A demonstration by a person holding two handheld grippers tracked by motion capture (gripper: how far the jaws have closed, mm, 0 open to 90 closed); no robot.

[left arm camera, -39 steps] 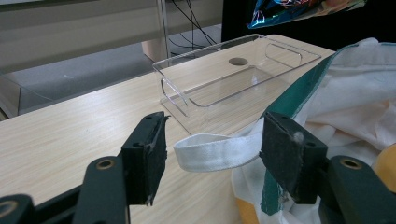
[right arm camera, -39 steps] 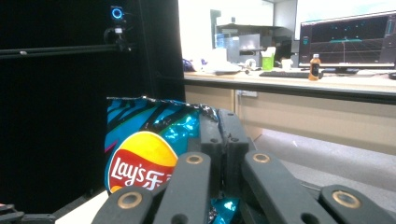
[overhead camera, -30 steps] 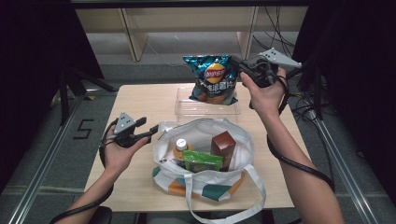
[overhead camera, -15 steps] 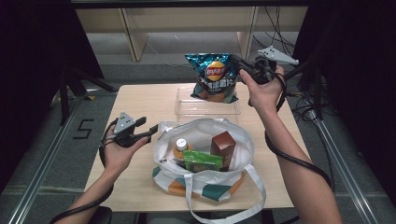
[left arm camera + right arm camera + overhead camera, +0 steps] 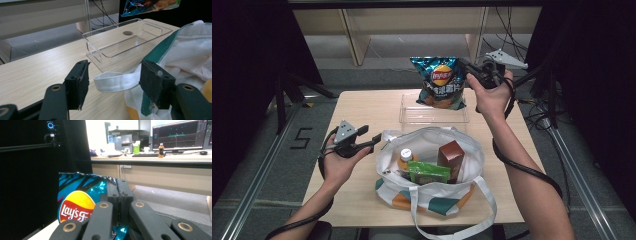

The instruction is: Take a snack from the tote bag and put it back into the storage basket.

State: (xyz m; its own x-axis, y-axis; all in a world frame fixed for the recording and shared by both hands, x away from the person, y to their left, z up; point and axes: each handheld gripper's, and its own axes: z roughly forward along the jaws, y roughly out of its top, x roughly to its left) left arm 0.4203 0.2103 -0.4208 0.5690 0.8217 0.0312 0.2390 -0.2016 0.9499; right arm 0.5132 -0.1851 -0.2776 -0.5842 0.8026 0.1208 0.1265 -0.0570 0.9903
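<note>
A blue Lay's chip bag (image 5: 439, 82) hangs in the air over the far end of the clear plastic tray (image 5: 432, 114). My right gripper (image 5: 468, 70) is shut on the bag's upper right edge. In the right gripper view the jaws (image 5: 119, 195) pinch the crinkled top of the chip bag (image 5: 77, 205). My left gripper (image 5: 374, 142) rests open at the left rim of the white tote bag (image 5: 432, 197). In the left gripper view its jaws (image 5: 116, 85) stand apart around the white strap (image 5: 115, 81) without pressing on it.
Inside the tote bag are an orange bottle (image 5: 404, 157), a brown box (image 5: 450, 157) and a green packet (image 5: 428, 172). The clear tray (image 5: 125, 40) lies just beyond the tote bag (image 5: 190, 50) on the wooden table (image 5: 362, 107). Cables trail off the table's right side.
The right gripper and the chip bag have shifted only slightly. The left hand and the tote bag have stayed where they were.
</note>
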